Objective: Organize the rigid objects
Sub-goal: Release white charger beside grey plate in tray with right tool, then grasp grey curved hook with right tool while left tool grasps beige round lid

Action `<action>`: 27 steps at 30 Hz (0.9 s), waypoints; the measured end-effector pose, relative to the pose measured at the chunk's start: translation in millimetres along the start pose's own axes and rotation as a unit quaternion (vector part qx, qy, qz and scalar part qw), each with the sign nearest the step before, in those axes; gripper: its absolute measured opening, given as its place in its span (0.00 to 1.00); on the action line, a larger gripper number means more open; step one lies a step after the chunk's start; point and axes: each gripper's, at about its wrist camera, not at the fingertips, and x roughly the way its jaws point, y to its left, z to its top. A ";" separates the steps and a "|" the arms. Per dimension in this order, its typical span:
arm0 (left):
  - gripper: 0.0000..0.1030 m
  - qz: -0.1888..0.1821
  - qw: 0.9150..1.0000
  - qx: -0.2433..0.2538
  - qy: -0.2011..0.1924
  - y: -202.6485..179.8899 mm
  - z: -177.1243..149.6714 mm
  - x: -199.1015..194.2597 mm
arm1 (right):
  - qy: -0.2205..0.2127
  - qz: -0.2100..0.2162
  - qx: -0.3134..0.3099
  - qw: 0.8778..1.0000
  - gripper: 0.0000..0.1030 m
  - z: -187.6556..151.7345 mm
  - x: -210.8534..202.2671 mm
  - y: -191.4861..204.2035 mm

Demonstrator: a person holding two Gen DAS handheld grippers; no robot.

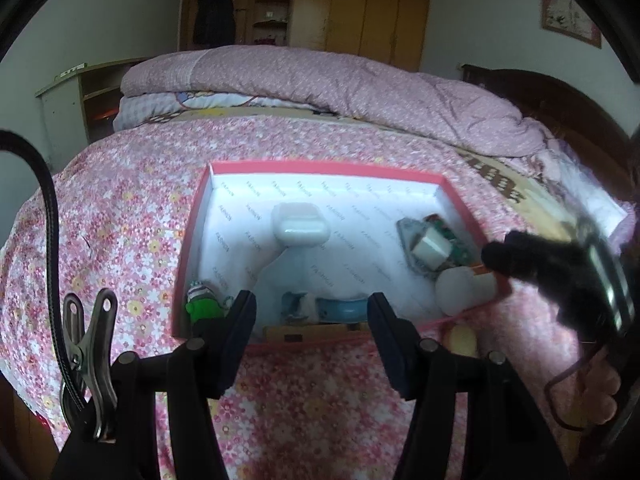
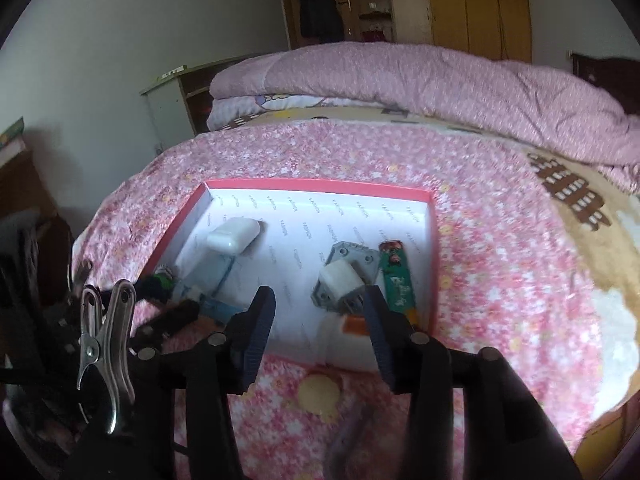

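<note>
A pink box [image 1: 320, 168] lined in white lies on the flowered bedspread. It holds a white earbud case [image 1: 296, 226], a grey plate with a white cube [image 1: 430, 248], a green printed stick [image 1: 450, 236], a white tube with an orange band [image 1: 464, 288], a green toy [image 1: 202, 304] and a blue ring [image 1: 340, 306]. My left gripper [image 1: 312, 320] hangs open over the box's near edge, nothing between its fingers. My right gripper [image 2: 320, 320] stands open above the box's near right corner [image 2: 430, 320]; the white tube [image 2: 348, 336] lies below it, untouched.
A flat yellow round piece [image 2: 320, 394] lies on the bedspread just outside the box's near side. A folded pink quilt [image 1: 360, 88] is piled across the far side of the bed. A wooden wardrobe [image 1: 360, 4] and a small shelf [image 1: 80, 96] stand behind.
</note>
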 end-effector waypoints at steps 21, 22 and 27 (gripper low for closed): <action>0.59 -0.011 1.000 0.007 0.021 -10.8 -20.9 -19.4 | 0.046 -0.009 0.036 0.998 0.46 -85.8 -24.2 -17.8; 0.59 -0.012 1.000 0.010 0.022 -12.7 -22.3 -19.6 | 0.048 -0.009 0.035 0.998 0.46 -87.1 -22.5 -17.1; 0.59 -0.015 0.999 0.021 0.027 -18.3 -26.6 -17.8 | 0.056 -0.013 0.021 0.998 0.46 -95.2 -12.2 -9.3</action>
